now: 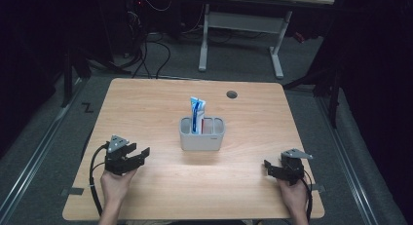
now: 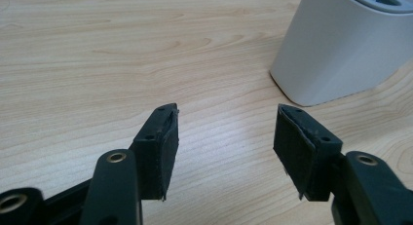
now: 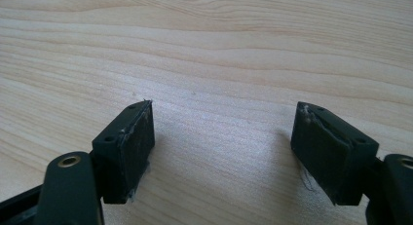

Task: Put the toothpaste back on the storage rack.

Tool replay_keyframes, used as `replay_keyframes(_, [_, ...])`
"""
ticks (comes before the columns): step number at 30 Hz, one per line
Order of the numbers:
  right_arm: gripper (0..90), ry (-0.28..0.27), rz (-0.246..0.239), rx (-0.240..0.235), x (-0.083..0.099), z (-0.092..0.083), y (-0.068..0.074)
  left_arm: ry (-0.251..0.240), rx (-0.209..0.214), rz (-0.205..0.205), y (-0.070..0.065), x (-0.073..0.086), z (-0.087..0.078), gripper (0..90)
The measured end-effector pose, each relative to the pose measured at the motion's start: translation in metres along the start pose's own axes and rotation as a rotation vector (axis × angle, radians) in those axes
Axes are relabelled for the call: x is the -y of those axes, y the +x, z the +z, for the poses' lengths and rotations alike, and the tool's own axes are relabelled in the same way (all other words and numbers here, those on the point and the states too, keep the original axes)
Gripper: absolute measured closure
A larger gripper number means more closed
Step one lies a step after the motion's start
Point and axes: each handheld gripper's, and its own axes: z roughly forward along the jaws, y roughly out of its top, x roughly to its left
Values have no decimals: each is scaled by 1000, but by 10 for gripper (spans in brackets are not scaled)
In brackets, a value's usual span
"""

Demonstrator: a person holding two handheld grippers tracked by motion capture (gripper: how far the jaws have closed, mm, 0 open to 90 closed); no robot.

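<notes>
We see one light grey plastic holder with rounded corners [image 1: 201, 136] standing upright near the middle of the desk, a little toward its far edge. Its top is split into compartments; we count three openings, though the dividers are small in the high view. One blue and white toothpaste tube [image 1: 197, 113] stands upright in the leftmost compartment, rising well above the rim. Its printing is too small for us to read.

In the left gripper view the holder's smooth pale wall [image 2: 341, 49] sits ahead and to the right of the jaws, apart from them.

The light wooden desk [image 1: 156, 108] carries one round dark cable hole [image 1: 232, 94] near its far edge, right of centre.

Two black grippers rest near the desk's near edge, one toward each near corner, well apart from the holder. The left gripper [image 1: 138, 153] is held in the person's left hand [image 1: 116, 182], forearm coming in from the near edge, jaws angled toward the holder. Its jaws stand apart with nothing but bare wood between them [image 2: 224, 132]. The right gripper [image 1: 269, 165], held in the right hand [image 1: 292, 191], points toward the left side of the desk; its jaws are also spread wide over bare wood [image 3: 221, 130]. Each gripper carries one grey three-cornered plate on top.
</notes>
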Motion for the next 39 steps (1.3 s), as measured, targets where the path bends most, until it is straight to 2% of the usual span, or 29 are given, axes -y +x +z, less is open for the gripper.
replay_keyframes(17, [238,0,0,0,0,0,0,40,-9,-15,2,12,9,409])
replay_keyframes(27, [239,0,2,0,0,0,0,60,-30,-17,3,19,15,406])
replay_keyframes(33, [239,0,2,0,0,0,0,68,-47,-11,4,22,17,407])
replay_keyframes(39, [239,-1,0,0,0,0,0,77,-81,16,3,27,21,406])
